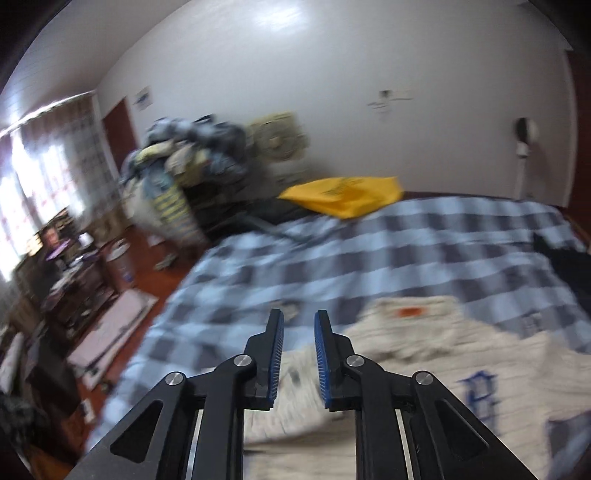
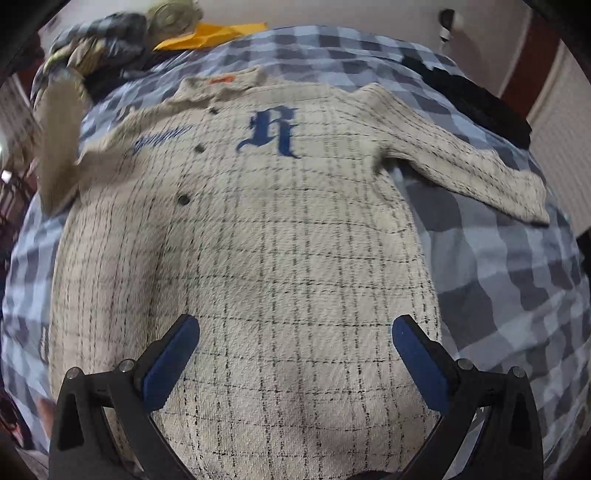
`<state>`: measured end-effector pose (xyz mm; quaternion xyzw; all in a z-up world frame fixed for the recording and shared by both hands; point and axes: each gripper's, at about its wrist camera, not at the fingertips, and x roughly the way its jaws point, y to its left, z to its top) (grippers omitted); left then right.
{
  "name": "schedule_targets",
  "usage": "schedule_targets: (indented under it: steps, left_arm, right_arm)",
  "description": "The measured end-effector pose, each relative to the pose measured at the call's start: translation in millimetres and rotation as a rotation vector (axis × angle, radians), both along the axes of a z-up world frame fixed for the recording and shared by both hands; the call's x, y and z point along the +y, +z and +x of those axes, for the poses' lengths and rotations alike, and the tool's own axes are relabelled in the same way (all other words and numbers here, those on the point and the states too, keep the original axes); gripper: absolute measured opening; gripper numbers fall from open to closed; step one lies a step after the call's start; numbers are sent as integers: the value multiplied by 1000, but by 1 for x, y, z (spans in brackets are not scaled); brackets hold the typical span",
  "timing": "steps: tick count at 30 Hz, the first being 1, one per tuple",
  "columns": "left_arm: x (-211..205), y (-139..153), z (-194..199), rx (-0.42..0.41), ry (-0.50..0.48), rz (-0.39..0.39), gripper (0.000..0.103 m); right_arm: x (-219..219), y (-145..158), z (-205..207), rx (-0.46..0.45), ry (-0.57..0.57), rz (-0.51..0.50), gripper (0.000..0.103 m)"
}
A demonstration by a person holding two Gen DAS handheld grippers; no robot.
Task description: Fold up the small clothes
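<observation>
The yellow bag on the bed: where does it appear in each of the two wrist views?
Left wrist: the yellow bag lies right of centre, at the far edge of the checked bedcover.
Right wrist: it lies at the top, left of centre.
Shared landmark: the orange label at the cream shirt's collar.

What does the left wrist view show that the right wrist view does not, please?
Only the left wrist view shows the curtained window, the cluttered floor beside the bed and the left gripper, fingers nearly together with nothing between them.

Only the right wrist view shows the cream checked shirt spread flat, its blue R, one sleeve stretched out, and the right gripper open above it.

Both show the checked bedspread, the yellow bag and the clothes pile.
</observation>
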<state>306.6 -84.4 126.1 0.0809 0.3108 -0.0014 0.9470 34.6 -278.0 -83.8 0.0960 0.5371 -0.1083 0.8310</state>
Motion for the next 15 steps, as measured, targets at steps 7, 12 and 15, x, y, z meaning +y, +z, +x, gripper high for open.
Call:
schedule_targets:
  steps: [7,12,15]
  left_arm:
    - [-93,-49,-10,202,-129,-121,14]
    - [-87,-101,-44,355,-185,-133,14]
    - [-52,-131,-77,470,-189,-219,14]
  right_arm:
    - [-23,-12,-2,36,-47,72,102]
    - [-37,-20,0,60,-76,139,102]
    - [-36,-15,2,39,-60,121,102]
